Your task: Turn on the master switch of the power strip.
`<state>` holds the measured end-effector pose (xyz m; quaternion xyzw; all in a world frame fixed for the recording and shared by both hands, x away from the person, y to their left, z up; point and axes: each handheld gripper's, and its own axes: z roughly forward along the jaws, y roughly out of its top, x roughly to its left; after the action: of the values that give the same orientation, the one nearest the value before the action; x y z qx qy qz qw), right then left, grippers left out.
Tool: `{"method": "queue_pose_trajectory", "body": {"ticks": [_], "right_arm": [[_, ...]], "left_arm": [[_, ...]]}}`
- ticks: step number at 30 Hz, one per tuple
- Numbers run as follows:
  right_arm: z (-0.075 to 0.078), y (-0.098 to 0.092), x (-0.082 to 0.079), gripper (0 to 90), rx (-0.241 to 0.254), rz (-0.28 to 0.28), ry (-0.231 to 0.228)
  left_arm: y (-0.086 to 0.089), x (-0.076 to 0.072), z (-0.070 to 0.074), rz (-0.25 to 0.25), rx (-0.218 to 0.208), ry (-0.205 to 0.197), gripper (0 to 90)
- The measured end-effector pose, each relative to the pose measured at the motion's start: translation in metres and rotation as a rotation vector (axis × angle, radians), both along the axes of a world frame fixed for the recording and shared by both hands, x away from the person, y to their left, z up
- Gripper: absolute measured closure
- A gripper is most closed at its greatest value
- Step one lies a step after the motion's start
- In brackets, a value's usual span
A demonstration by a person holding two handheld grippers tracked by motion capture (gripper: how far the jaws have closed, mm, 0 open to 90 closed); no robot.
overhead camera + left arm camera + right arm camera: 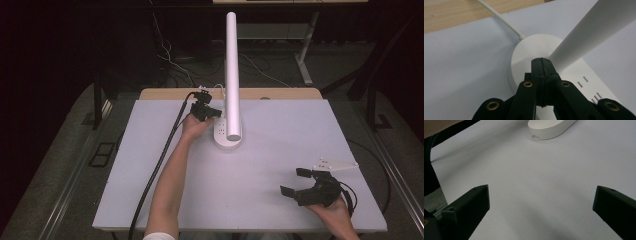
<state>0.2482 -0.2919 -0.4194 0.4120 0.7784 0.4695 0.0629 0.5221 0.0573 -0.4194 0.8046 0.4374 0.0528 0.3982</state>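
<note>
Nearest you, your right gripper (296, 183) sits low over the white mat (280, 145) at its near-right corner, jaws spread wide w/ nothing btwn them. Mid-mat, farther off, stands the lamp base (226, 136), oblong w/ slots on top, its white tube (231, 70) rising from it. Your left gripper (216, 113) is at the base's left side, jaws clenched together on nothing, tips right over the base top next to the tube's foot; can't tell if touching. Its cord (499, 16) runs off to the wooden edge (165, 93) beyond.

One lamp (230, 75) stands on the worktop (280, 150), with one white cord (499, 17) behind it. Two grippers: one (216, 114) at the lamp's base, one (296, 181) well apart from the lamp.
</note>
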Motion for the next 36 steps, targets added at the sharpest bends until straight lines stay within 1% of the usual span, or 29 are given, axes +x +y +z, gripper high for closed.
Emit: {"method": "queue_pose_trajectory", "body": {"ticks": [2, 5, 6, 7, 8, 10, 12, 13, 14, 19, 20, 22, 26, 27, 29, 30, 33, 35, 36], "right_arm": [[0.0000, 0.0000, 0.0000, 0.3, -0.001, 0.000, 0.000], [-0.0003, 0.0001, 0.0001, 0.3, 0.001, -0.002, -0.001], [-0.0003, 0.0001, 0.0001, 0.3, 0.001, -0.002, -0.001], [-0.0003, 0.0001, 0.0003, 0.3, 0.001, -0.003, -0.001], [-0.0003, 0.0001, 0.0003, 0.3, 0.001, -0.003, -0.001], [-0.0003, 0.0001, 0.0001, 0.3, 0.000, -0.003, -0.002], [-0.0001, 0.0002, -0.0001, 0.2, -0.001, -0.004, -0.002], [0.0000, 0.0002, -0.0003, 0.3, 0.000, -0.005, 0.000], [0.0001, 0.0001, -0.0003, 0.2, 0.000, -0.006, 0.000], [0.0002, -0.0003, -0.0003, 0.3, -0.001, -0.003, -0.004], [0.0002, -0.0004, -0.0003, 0.3, -0.002, -0.002, -0.006], [0.0004, -0.0002, -0.0009, 0.3, -0.001, -0.001, -0.008], [0.0006, -0.0013, -0.0007, 0.3, 0.001, -0.001, -0.011], [0.0007, -0.0016, -0.0007, 0.3, 0.003, -0.002, -0.008], [0.0011, -0.0023, -0.0008, 0.2, 0.002, -0.003, -0.006], [0.0015, -0.0025, -0.0012, 0.3, 0.002, -0.003, -0.007], [0.0018, -0.0028, -0.0018, 0.3, 0.002, -0.004, -0.011], [0.0020, -0.0028, -0.0023, 0.3, 0.003, -0.006, -0.011], [0.0019, -0.0028, -0.0021, 0.2, 0.003, -0.006, -0.011]], "left_arm": [[-0.0008, 0.0000, -0.0015, 0.002, 0.013, 0.000, 89.8], [-0.0025, -0.0003, -0.0017, 0.010, 0.017, -0.010, 88.7], [-0.0035, -0.0006, -0.0022, 0.013, 0.010, -0.012, 88.7], [-0.0042, -0.0008, -0.0024, 0.011, 0.009, -0.015, 88.4], [-0.0043, -0.0010, -0.0023, 0.005, 0.019, -0.018, 88.6], [-0.0045, -0.0010, -0.0025, -0.001, 0.025, -0.027, 89.4], [-0.0035, -0.0007, -0.0028, -0.004, 0.020, -0.023, 89.6], [-0.0033, -0.0004, -0.0032, 0.002, 0.010, -0.017, 89.8], [-0.0029, -0.0002, -0.0031, 0.003, 0.009, -0.013, 89.9], [-0.0040, -0.0011, -0.0034, -0.014, 0.024, -0.016, 90.0], [-0.0040, -0.0013, -0.0038, -0.018, 0.018, -0.014, 90.0], [-0.0027, -0.0014, -0.0051, -0.007, 0.002, -0.009, 90.0], [-0.0033, -0.0022, -0.0059, -0.006, 0.016, -0.017, 90.0], [-0.0035, -0.0025, -0.0070, 0.001, 0.007, -0.016, 90.0], [-0.0031, -0.0025, -0.0074, 0.003, 0.004, -0.014, 90.0], [-0.0033, -0.0024, -0.0075, -0.002, 0.018, -0.013, 90.0], [-0.0043, -0.0042, -0.0080, 0.019, 0.008, -0.014, 90.0], [-0.0028, -0.0040, -0.0094, 0.032, -0.015, -0.011, 90.0], [-0.0022, -0.0038, -0.0097, 0.036, -0.028, -0.004, 90.0]]}}
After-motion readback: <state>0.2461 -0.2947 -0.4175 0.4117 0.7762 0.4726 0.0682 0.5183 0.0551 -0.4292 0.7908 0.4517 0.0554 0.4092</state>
